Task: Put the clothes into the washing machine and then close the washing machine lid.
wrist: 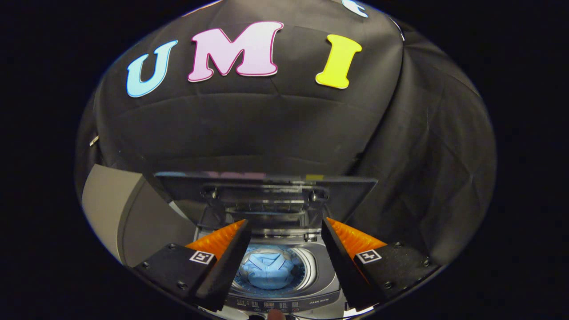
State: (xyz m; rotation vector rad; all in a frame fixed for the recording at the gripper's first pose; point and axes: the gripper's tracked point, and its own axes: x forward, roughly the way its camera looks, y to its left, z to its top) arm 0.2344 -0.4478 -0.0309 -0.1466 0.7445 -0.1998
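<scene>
One step remains: the clothes [269,270] lie in the washer [311,284], the lid [266,189] stands open, gripper [284,224] spread, empty.

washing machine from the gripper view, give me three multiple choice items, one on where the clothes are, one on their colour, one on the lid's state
1. Where is the garment?
A. in the drum of the washing machine
B. clamped in the jaws
C. draped over the lid

2. What colour is the garment?
A. red
B. light blue
C. yellow

3. What state is the washing machine lid in?
A. shut flat
B. raised open
C. taken off and lying on the floor

Answers:
1 A: the bundle lies down inside the round tub, seen between the fingers of the gripper, which is open and holds nothing.
2 B: the folded cloth is pale blue against the tub's steel wall.
3 B: the lid stands up behind the opening, beyond the fingertips, so the tub is exposed.
</scene>
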